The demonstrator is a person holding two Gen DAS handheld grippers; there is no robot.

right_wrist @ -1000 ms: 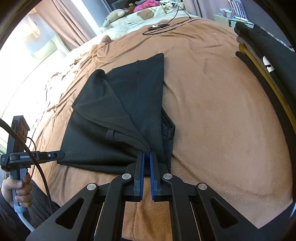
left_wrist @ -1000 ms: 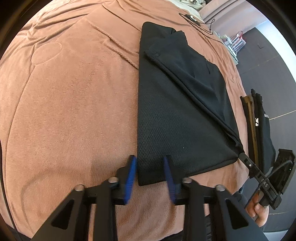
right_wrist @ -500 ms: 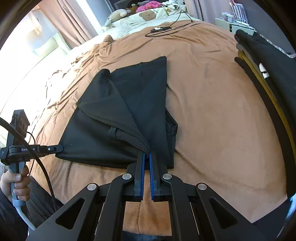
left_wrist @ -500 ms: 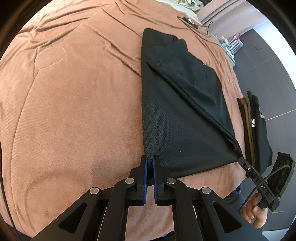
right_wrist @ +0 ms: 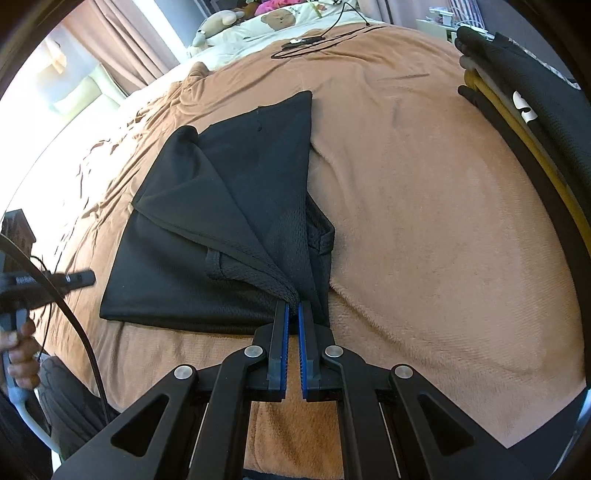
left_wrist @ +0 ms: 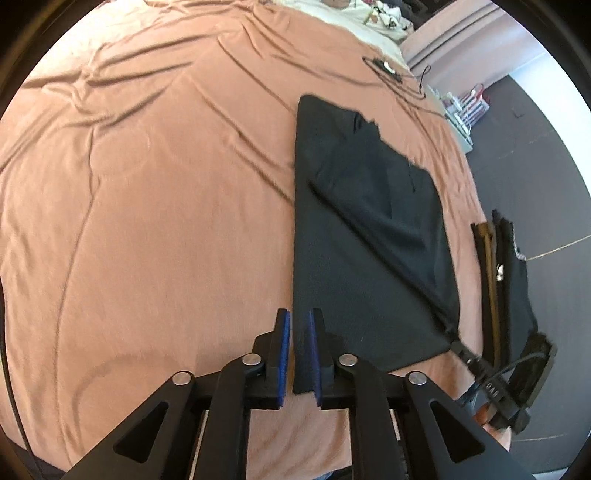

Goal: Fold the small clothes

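Since half a second ago the left gripper (left_wrist: 299, 332) jaws have been opened slightly; the black mesh garment (left_wrist: 369, 236) corner sits loose between them, unpressed. The right gripper (right_wrist: 291, 314) is clamped on the near-right corner. Garment is spread on the brown blanket (left_wrist: 147, 221), long axis running far from both jaws.

A wide bed under a brown fleece blanket (right_wrist: 424, 221) fills both views. At its far edge lie pale patterned bedding and plush toys (right_wrist: 221, 22) (one bear-shaped). Pink-brown curtains (right_wrist: 122, 48) frame a bright window (right_wrist: 48, 66); dark grey floor (left_wrist: 535, 147) lies beside the bed.
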